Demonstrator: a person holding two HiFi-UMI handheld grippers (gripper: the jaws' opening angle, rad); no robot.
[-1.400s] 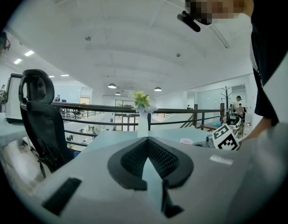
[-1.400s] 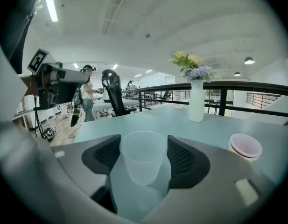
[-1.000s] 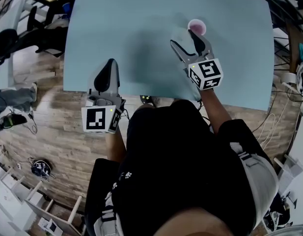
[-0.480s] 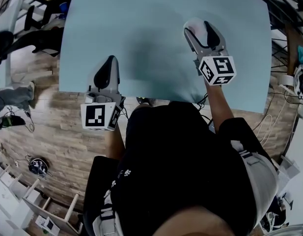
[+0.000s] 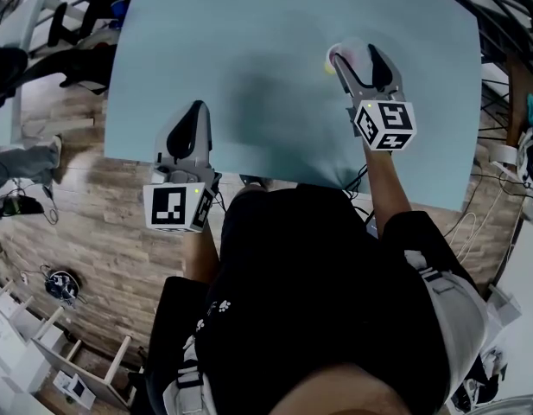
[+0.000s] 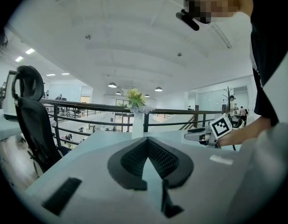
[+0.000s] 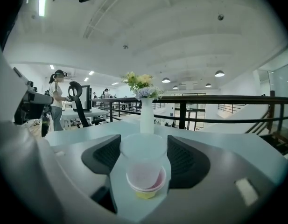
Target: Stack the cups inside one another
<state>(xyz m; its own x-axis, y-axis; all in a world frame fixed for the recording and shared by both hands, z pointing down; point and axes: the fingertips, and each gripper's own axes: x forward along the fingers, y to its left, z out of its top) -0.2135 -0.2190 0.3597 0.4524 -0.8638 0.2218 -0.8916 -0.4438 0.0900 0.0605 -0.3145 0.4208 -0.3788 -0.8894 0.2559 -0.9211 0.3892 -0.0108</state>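
Note:
In the right gripper view a translucent cup stands between the jaws of my right gripper, and both pads touch its rim. It sits nested in a pink cup, with a yellow cup showing underneath. In the head view my right gripper is at the far right of the pale blue table, and its fingers hide most of the stack. My left gripper hovers at the table's near edge, jaws shut and empty.
A white vase with flowers stands beyond the stack at the table's far edge, also seen as the vase in the left gripper view. A railing runs behind the table. Wooden floor and cables lie around it.
In the head view my right gripper has moved away from me and to the right, over the pink cup that stood ahead of it. The cups now sit between its fingers. The left gripper stayed put.

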